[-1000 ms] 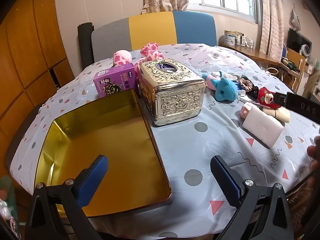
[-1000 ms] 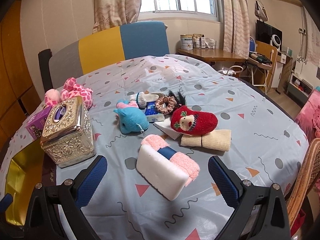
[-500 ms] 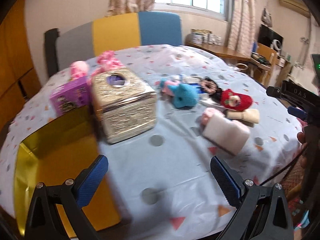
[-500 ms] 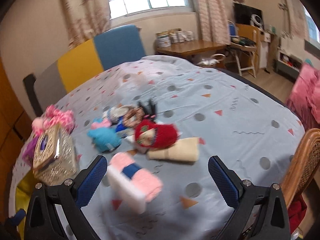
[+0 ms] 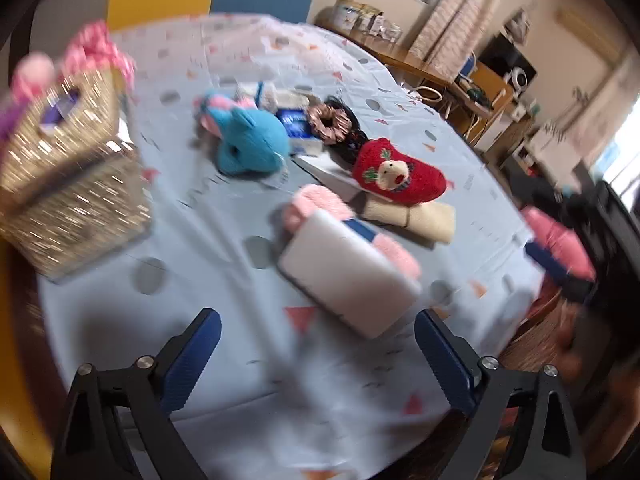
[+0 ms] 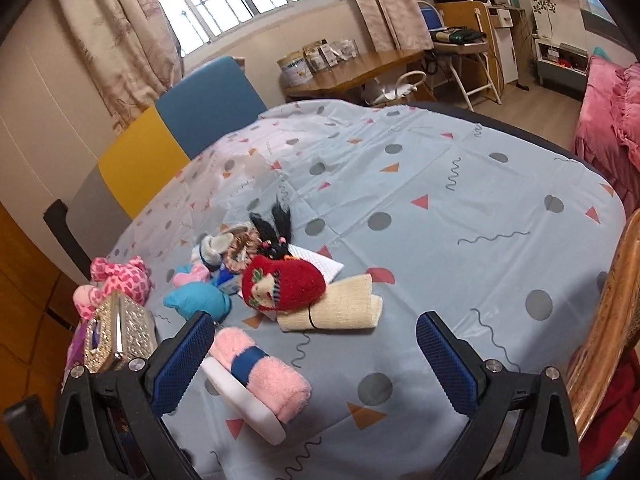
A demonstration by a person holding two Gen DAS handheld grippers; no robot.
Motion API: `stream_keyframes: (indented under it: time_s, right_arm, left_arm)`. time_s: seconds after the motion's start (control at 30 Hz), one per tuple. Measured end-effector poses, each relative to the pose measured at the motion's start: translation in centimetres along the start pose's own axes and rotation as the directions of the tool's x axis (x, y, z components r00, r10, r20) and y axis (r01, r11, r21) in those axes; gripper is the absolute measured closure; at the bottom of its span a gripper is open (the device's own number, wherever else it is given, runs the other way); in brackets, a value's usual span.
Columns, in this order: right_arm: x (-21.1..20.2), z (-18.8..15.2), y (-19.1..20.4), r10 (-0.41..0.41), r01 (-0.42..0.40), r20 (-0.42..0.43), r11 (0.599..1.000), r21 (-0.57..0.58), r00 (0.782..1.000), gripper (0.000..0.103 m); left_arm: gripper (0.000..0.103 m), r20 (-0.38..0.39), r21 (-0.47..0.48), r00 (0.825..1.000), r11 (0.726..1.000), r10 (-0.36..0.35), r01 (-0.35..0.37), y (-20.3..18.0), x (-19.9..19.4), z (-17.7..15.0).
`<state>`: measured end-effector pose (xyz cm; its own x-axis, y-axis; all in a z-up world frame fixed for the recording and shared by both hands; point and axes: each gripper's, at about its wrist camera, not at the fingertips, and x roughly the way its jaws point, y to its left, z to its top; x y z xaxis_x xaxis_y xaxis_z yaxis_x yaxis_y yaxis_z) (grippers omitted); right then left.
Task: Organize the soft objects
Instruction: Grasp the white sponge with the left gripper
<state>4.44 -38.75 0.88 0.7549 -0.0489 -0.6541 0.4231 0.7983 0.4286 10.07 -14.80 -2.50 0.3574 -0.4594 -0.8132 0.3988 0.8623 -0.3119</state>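
Soft things lie in a cluster on the table: a blue plush [image 5: 252,142] [image 6: 198,299], a red knitted sock with a face [image 5: 400,174] [image 6: 284,282], a cream rolled cloth [image 5: 412,218] [image 6: 336,308], a pink towel with a blue band on a white block [image 5: 344,268] [image 6: 256,368], and a brown scrunchie [image 5: 330,122] [image 6: 240,248]. A pink spotted plush [image 5: 98,50] [image 6: 120,280] lies behind the gold box. My left gripper [image 5: 318,360] is open and empty in front of the white block. My right gripper [image 6: 316,364] is open and empty, right of the pink towel.
An ornate gold tissue box [image 5: 68,176] [image 6: 116,332] stands at the left. The patterned tablecloth [image 6: 440,200] covers a round table. A wicker chair [image 6: 608,312] stands at the right edge. A yellow and blue chair back [image 6: 176,128] is behind the table.
Both grippers have swung to the right. The gold tin tray has left the left wrist view, and the soft things now sit in the middle of it. Both grippers stay open.
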Motion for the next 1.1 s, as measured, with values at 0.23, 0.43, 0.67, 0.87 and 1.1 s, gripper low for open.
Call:
stream_keyframes:
  time_s: [0.23,0.43,0.67,0.87,1.1]
  right_arm:
    - [0.3,0.0,-1.0,0.035,-0.034,-0.010,0.998,0.052,0.999,0.000]
    - [0.7,0.0,-1.0,0.052,-0.051,-0.024,0.997,0.059,0.998,0.000]
    - [0.7,0.0,-1.4,0.068,-0.066,-0.026,0.995,0.077,0.997,0.000]
    - [0.8,0.0,-1.4,0.070,-0.068,-0.028,0.995,0.079,0.997,0.000]
    - [0.8,0.0,-1.5,0.069,-0.066,-0.028,0.994,0.091,0.997,0.000]
  left_arm:
    - [0.015,-0.078,-0.197,0.993,0.977,-0.093,0.077,0.1,3.5,1.5]
    - [0.015,-0.081,-0.234,0.996,0.972,-0.045,0.025,-0.4,5.3,3.6]
    - [0.028,-0.154,-0.212,0.988,0.977,-0.002,-0.031,2.1,6.0,1.6]
    - [0.019,-0.141,-0.194,0.990,0.980,0.019,-0.047,3.8,3.6,-0.2]
    - [0.014,-0.164,-0.145,0.984,0.985,0.069,-0.094,2.2,4.5,0.1]
